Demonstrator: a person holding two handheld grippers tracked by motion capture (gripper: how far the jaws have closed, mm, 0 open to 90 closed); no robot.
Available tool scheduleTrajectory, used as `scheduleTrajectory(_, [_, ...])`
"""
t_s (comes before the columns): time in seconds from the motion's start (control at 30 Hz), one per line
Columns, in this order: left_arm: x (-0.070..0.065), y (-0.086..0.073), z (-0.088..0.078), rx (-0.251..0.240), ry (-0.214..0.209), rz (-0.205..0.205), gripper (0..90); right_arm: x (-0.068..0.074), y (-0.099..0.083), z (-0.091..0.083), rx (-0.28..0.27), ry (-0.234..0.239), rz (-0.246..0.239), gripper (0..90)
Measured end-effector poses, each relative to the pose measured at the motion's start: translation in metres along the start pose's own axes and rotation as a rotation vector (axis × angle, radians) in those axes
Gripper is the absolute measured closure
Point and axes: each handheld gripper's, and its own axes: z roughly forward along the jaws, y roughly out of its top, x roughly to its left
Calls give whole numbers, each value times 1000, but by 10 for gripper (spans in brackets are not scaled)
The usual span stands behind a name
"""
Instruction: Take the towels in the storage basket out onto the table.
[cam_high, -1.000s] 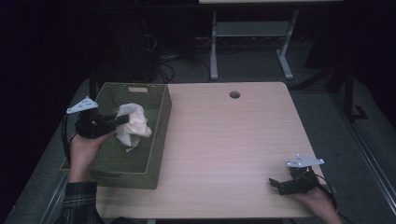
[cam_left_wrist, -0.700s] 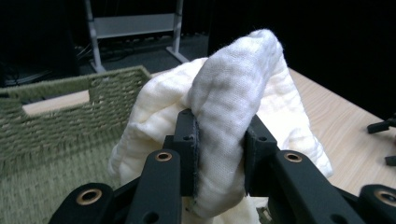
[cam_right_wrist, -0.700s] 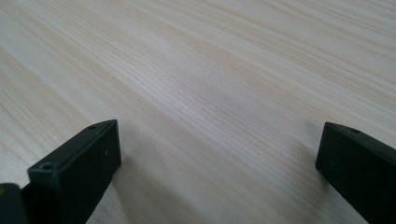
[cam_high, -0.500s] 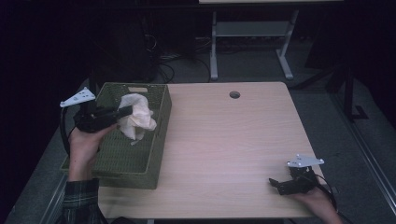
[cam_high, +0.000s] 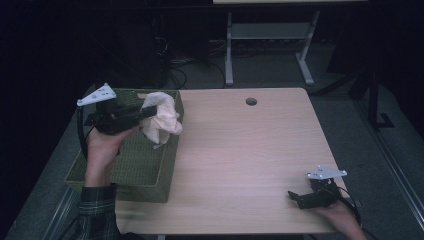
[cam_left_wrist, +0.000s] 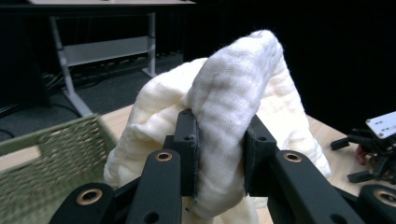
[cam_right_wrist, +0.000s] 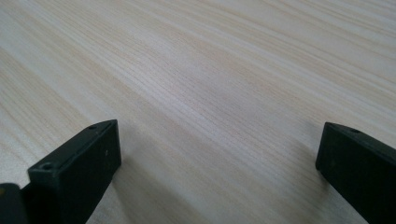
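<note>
A cream-white cloth (cam_high: 161, 119) hangs bunched above the far right part of the green woven basket (cam_high: 120, 165), lifted off its floor. My left gripper (cam_high: 149, 111) is shut on it; in the left gripper view a thick fold of the cloth (cam_left_wrist: 224, 112) is pinched between both black jaws. The rest drapes down past the basket wall (cam_left_wrist: 51, 158). My right gripper (cam_high: 296, 196) rests low at the table's near right corner. Its jaws stand wide open over bare wood (cam_right_wrist: 210, 93) with nothing between them.
The light wooden table (cam_high: 250, 150) has a round cable hole (cam_high: 251, 101) near its far edge. The basket sits at the table's left edge. Beyond the table stand a grey metal table frame (cam_high: 270, 45) and loose cables (cam_high: 175, 60) on a dark floor.
My left gripper has risen and moved toward the far right of the basket, carrying the cloth up with it. The right gripper has stayed in place.
</note>
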Motion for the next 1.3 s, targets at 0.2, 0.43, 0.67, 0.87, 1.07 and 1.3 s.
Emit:
scheduleTrajectory(0.2, [-13, 9, 17, 0, -52, 20, 711, 0, 0, 0, 0, 0, 0, 0])
scheduleTrajectory(0.43, [-30, 14, 41, 10, -102, 40, 711, 0, 0, 0, 0, 0, 0, 0])
scheduleTrajectory(0.67, [-44, 10, 65, 37, -147, 55, 711, 0, 0, 0, 0, 0, -1, 0])
scheduleTrajectory(0.87, [-56, 2, 87, 65, -196, 61, 711, 0, 0, 0, 0, 0, 0, 0])
scheduleTrajectory(1.07, [-70, -7, 109, 100, -234, 79, 712, 0, 0, 0, 0, 0, 0, 0])
scheduleTrajectory(1.3, [-83, -16, 127, 128, -263, 100, 712, 0, 0, 0, 0, 0, -1, 0])
